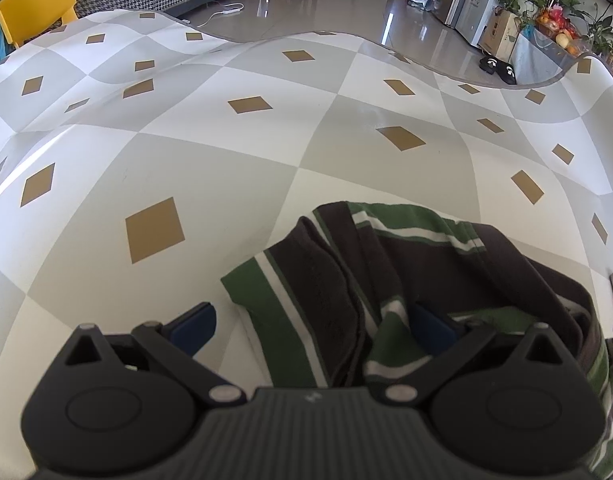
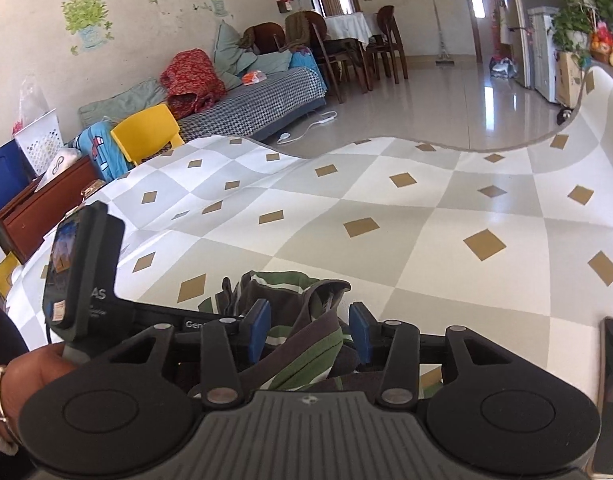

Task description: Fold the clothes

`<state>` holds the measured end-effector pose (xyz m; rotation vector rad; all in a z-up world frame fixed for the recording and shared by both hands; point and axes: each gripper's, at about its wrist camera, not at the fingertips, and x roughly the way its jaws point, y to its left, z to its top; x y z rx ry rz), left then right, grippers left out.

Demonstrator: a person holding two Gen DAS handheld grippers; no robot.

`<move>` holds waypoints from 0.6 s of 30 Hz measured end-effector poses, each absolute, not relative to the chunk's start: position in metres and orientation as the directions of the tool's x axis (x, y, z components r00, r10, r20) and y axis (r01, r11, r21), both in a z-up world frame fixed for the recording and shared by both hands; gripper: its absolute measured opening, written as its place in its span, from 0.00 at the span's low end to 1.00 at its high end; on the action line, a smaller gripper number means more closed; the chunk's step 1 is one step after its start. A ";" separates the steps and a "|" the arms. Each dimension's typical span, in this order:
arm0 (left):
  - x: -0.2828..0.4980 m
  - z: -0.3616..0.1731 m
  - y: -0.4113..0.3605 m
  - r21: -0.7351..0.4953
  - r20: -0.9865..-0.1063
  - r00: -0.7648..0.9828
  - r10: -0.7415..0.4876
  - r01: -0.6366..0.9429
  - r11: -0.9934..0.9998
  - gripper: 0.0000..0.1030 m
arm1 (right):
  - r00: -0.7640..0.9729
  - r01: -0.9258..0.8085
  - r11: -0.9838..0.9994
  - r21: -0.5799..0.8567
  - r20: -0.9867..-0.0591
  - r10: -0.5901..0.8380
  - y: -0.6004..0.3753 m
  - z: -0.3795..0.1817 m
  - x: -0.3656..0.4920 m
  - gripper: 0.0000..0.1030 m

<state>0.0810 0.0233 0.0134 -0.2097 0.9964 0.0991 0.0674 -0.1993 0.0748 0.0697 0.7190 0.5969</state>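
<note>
The garment (image 1: 386,264), striped in green, dark brown and white, lies crumpled at the near edge of the checkered surface (image 1: 226,152). The left gripper (image 1: 312,322) stands spread over it. The right gripper (image 2: 310,330) is also spread, with a fold between its pads (image 2: 260,326), not pinched.

I'm working in a home's living room: a sofa (image 2: 262,100) piled with cushions stands far left against a wall of plant stickers (image 2: 84,20), a dining table (image 2: 346,28) with wooden chairs beyond, potted plants (image 2: 578,12) far right, glossy tiled floor (image 2: 438,104)
</note>
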 end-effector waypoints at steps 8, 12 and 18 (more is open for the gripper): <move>0.078 0.014 0.029 -0.141 -0.841 0.541 -0.031 -0.163 0.976 1.00 | 0.554 -0.482 0.830 0.280 -0.636 0.537 -0.187 0.051 0.085 0.42; 0.077 0.015 0.029 -0.140 -0.839 0.543 -0.033 -0.158 0.978 1.00 | 0.538 -0.486 0.828 0.281 -0.650 0.536 -0.182 0.042 0.090 0.42; 0.075 0.016 0.028 -0.137 -0.835 0.549 -0.037 -0.143 0.980 1.00 | 0.536 -0.496 0.821 0.284 -0.643 0.547 -0.177 0.035 0.096 0.42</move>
